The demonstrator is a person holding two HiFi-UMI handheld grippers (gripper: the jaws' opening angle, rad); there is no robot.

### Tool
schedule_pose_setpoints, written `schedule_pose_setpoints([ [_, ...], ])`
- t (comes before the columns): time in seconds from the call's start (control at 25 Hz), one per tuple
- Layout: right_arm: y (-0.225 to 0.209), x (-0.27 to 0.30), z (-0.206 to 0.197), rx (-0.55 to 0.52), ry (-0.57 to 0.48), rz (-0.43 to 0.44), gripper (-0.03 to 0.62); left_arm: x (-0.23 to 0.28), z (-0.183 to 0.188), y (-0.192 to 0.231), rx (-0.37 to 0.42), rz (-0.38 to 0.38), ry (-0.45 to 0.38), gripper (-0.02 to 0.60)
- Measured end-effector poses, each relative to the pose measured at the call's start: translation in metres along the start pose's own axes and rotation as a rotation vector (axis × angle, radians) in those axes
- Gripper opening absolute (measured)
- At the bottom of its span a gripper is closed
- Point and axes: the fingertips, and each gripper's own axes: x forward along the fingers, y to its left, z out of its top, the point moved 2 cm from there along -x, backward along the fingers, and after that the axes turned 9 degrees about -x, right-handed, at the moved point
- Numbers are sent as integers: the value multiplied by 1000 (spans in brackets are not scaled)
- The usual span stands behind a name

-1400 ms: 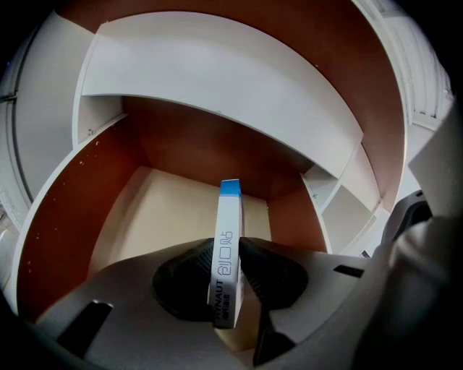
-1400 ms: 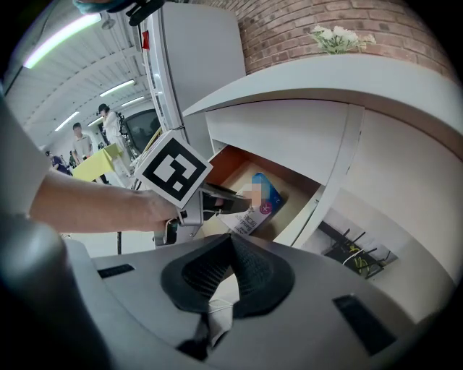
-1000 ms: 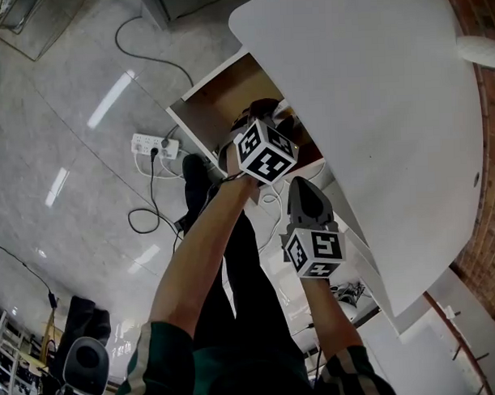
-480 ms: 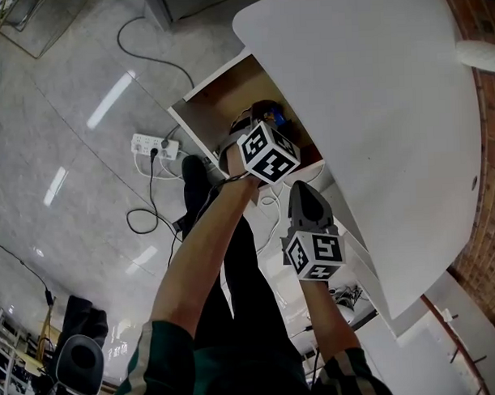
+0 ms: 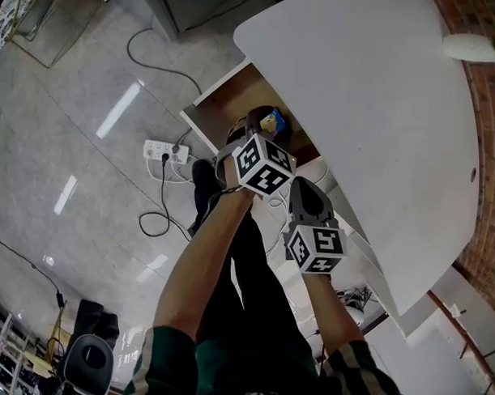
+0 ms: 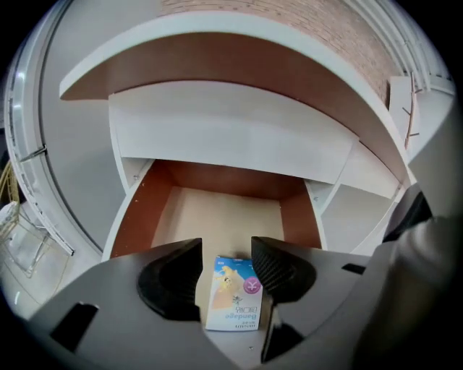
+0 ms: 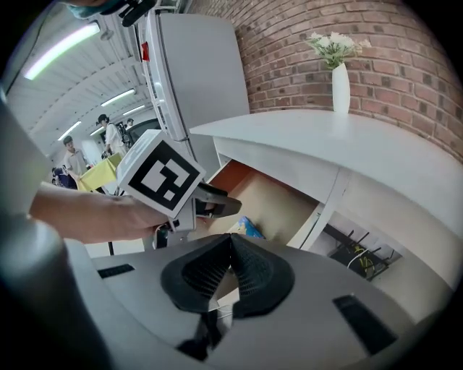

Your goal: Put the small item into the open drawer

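Cardboard bandage box (image 6: pixel 233 293), small, blue-and-white, probably light, stiff yet crushable, flat on floor of open brown wooden drawer (image 6: pixel 141 213), between just-opened, non-touching jaws of left gripper (image 6: pixel 226 247); retake across narrow sides; right gripper (image 7: pixel 230 242) closed, empty.

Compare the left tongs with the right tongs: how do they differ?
Left tongs stand open, having just been opening, the box lying loose in the drawer between them; right tongs are shut and empty. Left tongs are over the drawer; right tongs hang outside it. Both carry a marker cube.
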Motion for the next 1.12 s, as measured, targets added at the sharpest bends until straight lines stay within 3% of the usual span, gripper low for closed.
schedule_pose_setpoints([
  [0.28, 20, -13, 30, -28, -28, 47, 23, -53, -5, 15, -44, 40, 8, 212],
  [0.52, 40, -38, 58, -74, -55, 109, 23, -112, 7, 10, -106, 80, -45, 212],
  [0.88, 57, -83, 120, -167, -151, 175, 23, -188, 51, -12, -63, 89, -108, 209],
  [1.12, 47, -121, 173, -200, -260, 180, 23, -240, 104, -22, -34, 100, -209, 197],
])
